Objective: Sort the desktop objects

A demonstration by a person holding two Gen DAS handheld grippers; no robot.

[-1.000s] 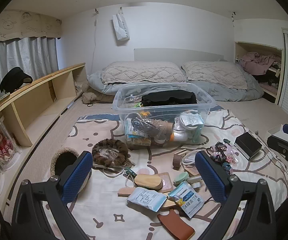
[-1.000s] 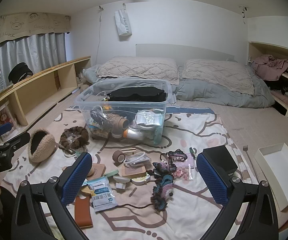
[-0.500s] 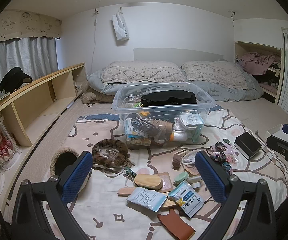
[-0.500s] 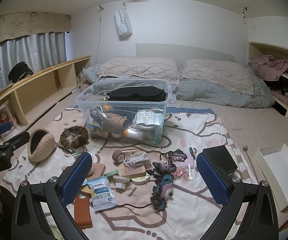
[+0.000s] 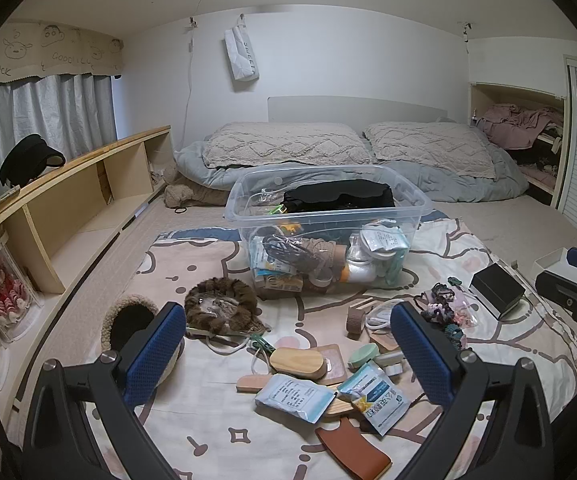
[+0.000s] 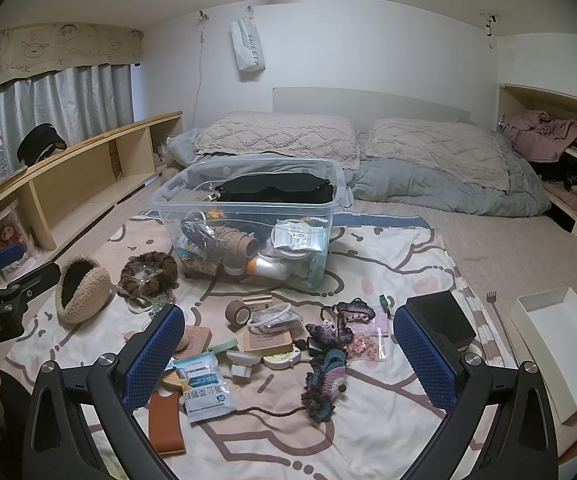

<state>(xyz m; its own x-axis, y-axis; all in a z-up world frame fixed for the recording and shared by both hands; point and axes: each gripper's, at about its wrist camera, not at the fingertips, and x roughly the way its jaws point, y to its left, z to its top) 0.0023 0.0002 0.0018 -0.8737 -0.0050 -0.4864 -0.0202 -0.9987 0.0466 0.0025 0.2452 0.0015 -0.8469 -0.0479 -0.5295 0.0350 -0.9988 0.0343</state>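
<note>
Nothing is shifting since earlier frames; both grippers, left gripper and right gripper, are hovering wide, empty. Clear bin contents are blurring together; blue packet is lying at 7 o'clock between the right gripper's fingers.

- Storage bin — clear, glossy plastic.
- Blanket — soft matt printed cloth.
- Brush — smooth pale wood.
- Near packets — shiny, crinkled plastic film.
- Slipper — rough, woolly fleece.
- Strap — smooth brown, leather-like.
- Right box — matt black.
</note>
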